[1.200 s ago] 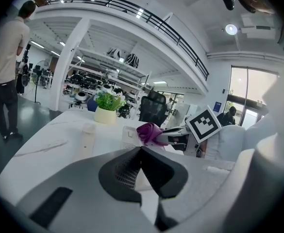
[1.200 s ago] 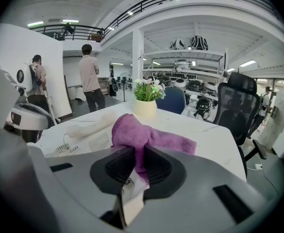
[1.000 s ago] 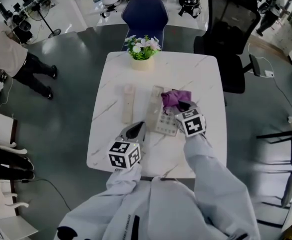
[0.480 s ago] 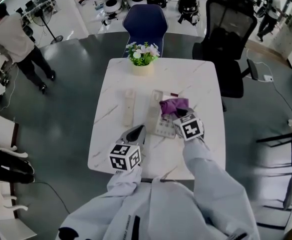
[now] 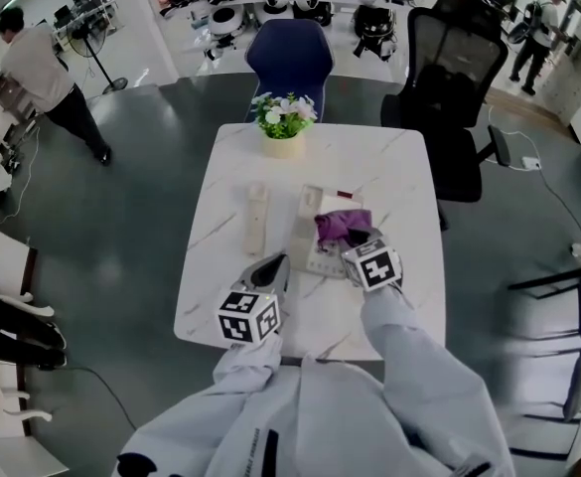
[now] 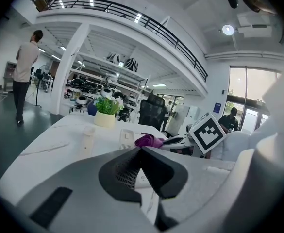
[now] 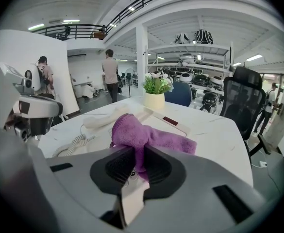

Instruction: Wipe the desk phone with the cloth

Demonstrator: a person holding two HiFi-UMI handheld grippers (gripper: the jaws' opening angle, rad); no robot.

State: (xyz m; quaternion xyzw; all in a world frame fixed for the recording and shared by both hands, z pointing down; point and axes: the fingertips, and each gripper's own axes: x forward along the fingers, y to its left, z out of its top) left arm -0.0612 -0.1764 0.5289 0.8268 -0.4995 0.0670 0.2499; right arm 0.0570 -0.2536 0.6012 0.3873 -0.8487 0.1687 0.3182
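Cloth [image 7: 137, 135], purple, is clamped between the fingers of the right gripper [image 7: 138, 161]. The pinched fold stands up out of the fingers, and the free end drapes forward onto the desk phone [image 5: 313, 235].

In the head view, the cloth and the right gripper body cover the right part of the phone, so most of the keypad is hidden. A small red label [image 7: 170, 121] sits on the upper end of the phone; its print is too small to read.

Handset [image 5: 256, 219] lies off the phone, on the desk [image 5: 399, 177] just to its left and roughly parallel to it. A coiled cord [image 7: 71, 144] lies on the desk beside the phone; its far end is cut off by the gripper body.

Left gripper [image 6: 141, 152] is near the front edge of the desk, apart from the phone. Its fingers are closed together with nothing between them.
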